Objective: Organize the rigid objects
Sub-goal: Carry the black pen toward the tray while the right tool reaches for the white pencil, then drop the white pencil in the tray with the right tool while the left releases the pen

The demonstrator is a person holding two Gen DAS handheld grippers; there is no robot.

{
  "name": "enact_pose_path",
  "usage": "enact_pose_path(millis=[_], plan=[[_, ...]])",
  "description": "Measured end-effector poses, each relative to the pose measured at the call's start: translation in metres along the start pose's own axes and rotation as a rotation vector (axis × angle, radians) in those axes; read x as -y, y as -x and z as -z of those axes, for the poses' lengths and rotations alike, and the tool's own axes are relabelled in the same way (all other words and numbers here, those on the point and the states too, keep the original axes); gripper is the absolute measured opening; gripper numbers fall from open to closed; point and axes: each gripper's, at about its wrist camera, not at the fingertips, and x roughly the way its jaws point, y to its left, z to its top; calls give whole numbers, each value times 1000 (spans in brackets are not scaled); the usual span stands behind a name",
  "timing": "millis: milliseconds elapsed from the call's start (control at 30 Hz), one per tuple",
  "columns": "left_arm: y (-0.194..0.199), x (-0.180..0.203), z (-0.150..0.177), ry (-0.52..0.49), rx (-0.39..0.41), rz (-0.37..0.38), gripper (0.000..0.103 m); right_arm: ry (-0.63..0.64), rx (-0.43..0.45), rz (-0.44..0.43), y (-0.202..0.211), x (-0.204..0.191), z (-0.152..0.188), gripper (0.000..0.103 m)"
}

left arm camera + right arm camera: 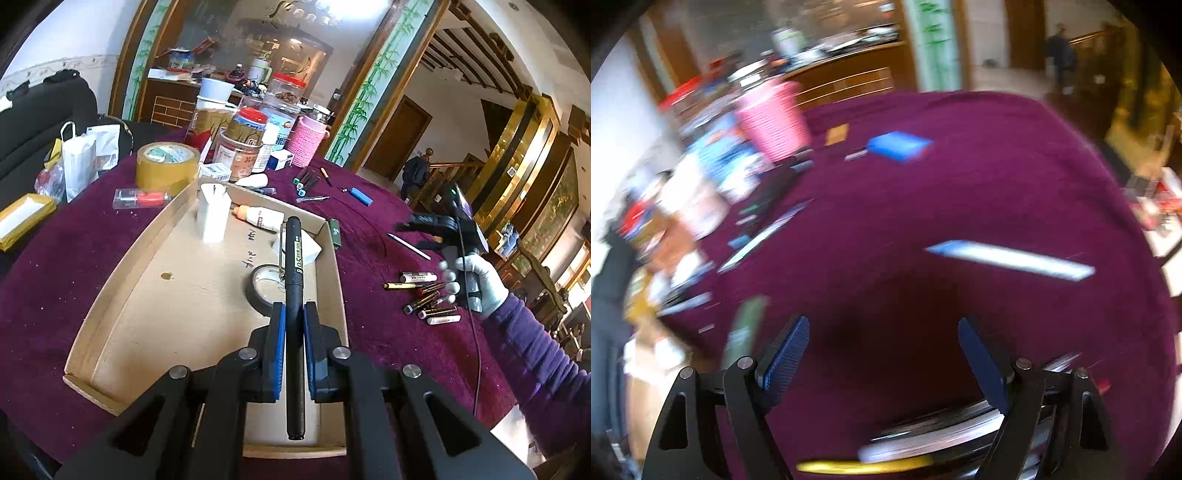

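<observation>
Left gripper pinches the black pen mid-frame over the cardboard tray, so lower it flat before releasing, while right gripper gapes wide, empty

The tablecloth is soft purple cloth. The tray is matt brown cardboard. The pen is black plastic between ribbed blue pads.
</observation>
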Motion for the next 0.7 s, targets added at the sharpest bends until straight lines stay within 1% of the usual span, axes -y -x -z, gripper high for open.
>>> enact_pose_path(millis=[100, 167, 233, 300, 367, 400, 433, 467, 500, 533, 567, 600, 633, 667, 700], plan=[[-7, -2, 0, 12, -16, 9, 9, 17, -14, 74, -11, 39, -12, 86], [-13, -1, -1, 22, -31, 8, 9, 43, -21, 86, -20, 60, -17, 86], [-19, 1, -1, 28, -49, 3, 9, 89, -30, 109, -27, 68, -22, 86], [-23, 6, -3, 15, -57, -20, 9, 170, -49, 112, -39, 71, -25, 86], [-26, 10, -5, 6, -63, -31, 9, 240, -85, 106, -53, 71, -26, 79], [-29, 12, -7, 2, -67, -37, 9, 246, -71, 67, -52, 73, -26, 73], [-32, 14, -8, -2, -73, -44, 9, 247, -75, 44, -53, 74, -27, 70], [-35, 16, -9, -4, -79, -48, 9, 251, -79, 37, -52, 74, -28, 66], [-36, 17, -9, -5, -83, -48, 9, 257, -85, 29, -51, 74, -28, 54], [-39, 18, -10, -6, -87, -51, 9, 252, -95, 22, -50, 74, -28, 37], [-40, 20, -11, -8, -90, -52, 9, 237, -112, 8, -47, 74, -28, 27], [-43, 21, -11, -12, -93, -54, 9, 226, -133, -19, -44, 75, -28, 14], [-45, 23, -13, -16, -95, -57, 9, 221, -158, -53, -42, 74, -26, 11], [-46, 23, -14, -17, -96, -59, 9, 232, -159, -50, -42, 71, -22, 11], [-47, 24, -14, -17, -98, -61, 9, 269, -142, -17, -41, 65, -18, 11]])
